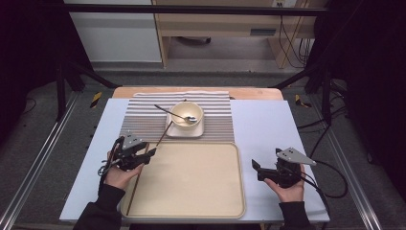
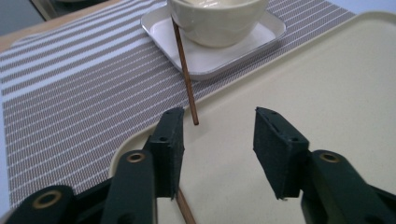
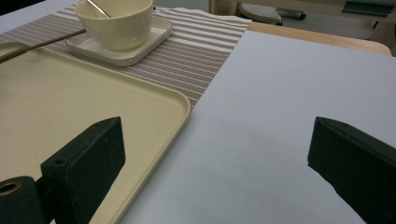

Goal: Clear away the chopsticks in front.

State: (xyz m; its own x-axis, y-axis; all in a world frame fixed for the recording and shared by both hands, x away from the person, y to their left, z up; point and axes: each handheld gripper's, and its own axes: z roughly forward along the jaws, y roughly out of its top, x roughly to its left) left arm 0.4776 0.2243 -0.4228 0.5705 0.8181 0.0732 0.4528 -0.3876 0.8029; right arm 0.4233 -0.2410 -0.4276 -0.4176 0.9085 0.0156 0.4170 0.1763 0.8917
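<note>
Glossy ceramic bowl (image 2: 218, 21), woven cloth mat (image 2: 88, 79), matt plastic tray (image 2: 327, 88), wooden chopstick (image 2: 185, 74).

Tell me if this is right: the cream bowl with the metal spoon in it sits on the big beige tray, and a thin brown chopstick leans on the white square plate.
Not quite. In the high view the cream bowl holding the metal spoon sits on the white square plate on the striped placemat, not on the big beige tray. The thin brown chopstick does lean on that plate.

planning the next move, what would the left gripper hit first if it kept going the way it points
Probably the chopstick lying just ahead of the open left gripper, then the small plate under the bowl; depth is hard to judge.
</note>
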